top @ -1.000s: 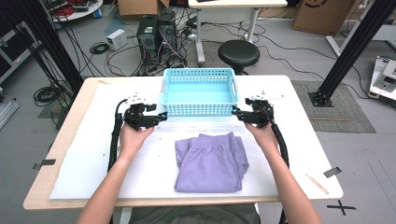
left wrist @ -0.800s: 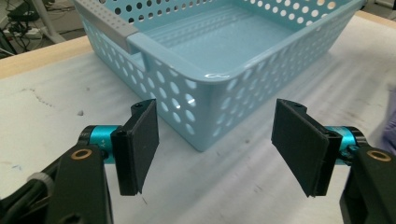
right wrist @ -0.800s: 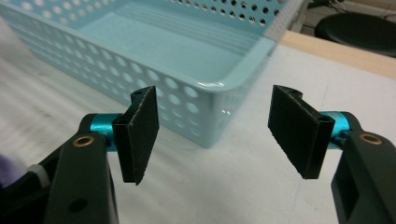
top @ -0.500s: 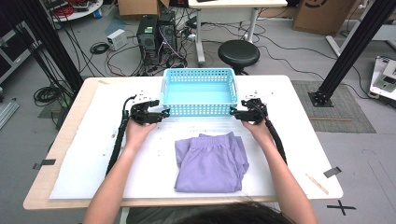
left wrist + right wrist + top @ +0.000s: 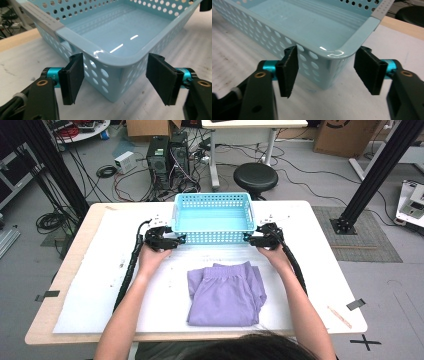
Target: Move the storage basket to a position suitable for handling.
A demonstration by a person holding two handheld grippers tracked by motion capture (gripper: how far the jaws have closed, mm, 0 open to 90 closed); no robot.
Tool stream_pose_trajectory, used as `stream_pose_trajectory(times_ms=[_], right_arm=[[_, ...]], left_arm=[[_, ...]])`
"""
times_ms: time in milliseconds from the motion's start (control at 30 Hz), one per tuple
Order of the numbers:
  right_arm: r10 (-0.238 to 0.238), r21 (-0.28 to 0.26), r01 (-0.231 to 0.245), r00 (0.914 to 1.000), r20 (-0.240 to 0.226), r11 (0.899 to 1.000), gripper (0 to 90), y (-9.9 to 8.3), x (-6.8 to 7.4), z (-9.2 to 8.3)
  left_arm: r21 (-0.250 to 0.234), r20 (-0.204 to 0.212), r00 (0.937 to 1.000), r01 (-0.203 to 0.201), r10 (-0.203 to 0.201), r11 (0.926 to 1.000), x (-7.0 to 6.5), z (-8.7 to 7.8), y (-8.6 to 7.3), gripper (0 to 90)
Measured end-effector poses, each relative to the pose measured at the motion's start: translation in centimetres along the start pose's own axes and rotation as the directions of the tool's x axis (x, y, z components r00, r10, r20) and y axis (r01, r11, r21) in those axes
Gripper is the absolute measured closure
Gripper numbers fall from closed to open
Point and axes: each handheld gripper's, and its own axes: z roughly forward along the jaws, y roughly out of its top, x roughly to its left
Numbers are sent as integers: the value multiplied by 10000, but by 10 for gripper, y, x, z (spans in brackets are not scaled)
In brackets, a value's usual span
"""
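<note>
A light blue perforated basket (image 5: 212, 202) stands empty at the far middle of the table. My left gripper (image 5: 181, 240) is at its near left corner, jaws open on either side of that corner (image 5: 113, 75). My right gripper (image 5: 247, 239) is at the near right corner (image 5: 329, 75), also open and straddling it. Whether the pads touch the plastic I cannot tell. A folded lilac garment (image 5: 225, 292) lies on the white table cover in front of the basket, between the person's forearms.
The table (image 5: 65, 270) has a wooden rim under a white cover. A black stool (image 5: 255, 176) stands just beyond the far edge, with computer towers (image 5: 167, 151) and cables on the floor. A pencil-like stick (image 5: 339, 316) lies near the front right corner.
Both grippers have moved inward toward the basket's near corners, and now the open jaws straddle them. The basket and garment have stayed put.
</note>
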Motion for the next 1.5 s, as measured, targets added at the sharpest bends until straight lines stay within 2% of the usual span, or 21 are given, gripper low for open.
stream_pose_trajectory(times_ms=[100,267,367,500,533,567,600,667,733,867,1033,1233,1500], right_arm=[[-124,-108,121,9996,-260,9999,441,-1,-2,0],[-266,-90,267,9996,119,9996,447,0,0,0],[-112,-165,118,9992,380,9998,378,0,-1,2],[79,-282,-72,9997,236,9996,359,-2,-4,4],[70,-293,-63,9998,212,9996,375,-2,-4,4],[-5,-325,9,9999,110,9995,430,-2,-4,4],[-109,-330,109,9999,-10,9994,451,-2,-3,4],[-311,-269,316,9993,195,9991,455,0,-1,3],[-303,-259,309,9993,232,9992,460,0,0,3],[-307,-210,313,9991,308,9993,466,0,1,2],[-322,12,322,9993,181,9995,473,1,4,-2],[-573,226,569,9982,172,9981,472,-1,9,-12],[-901,456,894,9958,136,9950,477,-11,12,-31]], left_arm=[[156,-63,10000,47,-46,9999,-1,4,0,308],[294,-88,9999,-59,61,9996,-1,5,4,312],[184,-143,9999,-8,10,9998,-1,5,4,313],[-9,-197,9997,123,-123,9999,-1,5,4,283],[-3,-239,9996,134,-134,9999,-2,6,5,274],[17,-283,9995,116,-115,9999,-2,7,5,271],[146,-191,9997,128,-125,9998,-2,8,4,276],[207,-268,9996,-5,11,9998,-2,9,4,293],[271,-429,9988,-209,220,9994,-3,9,5,297],[336,-516,9986,-118,135,9994,-5,9,6,303],[527,-461,9988,-116,140,9985,-7,6,7,302],[554,-393,9991,-134,156,9984,-14,2,5,302],[857,-184,9994,-290,307,9959,-33,-3,6,302]])
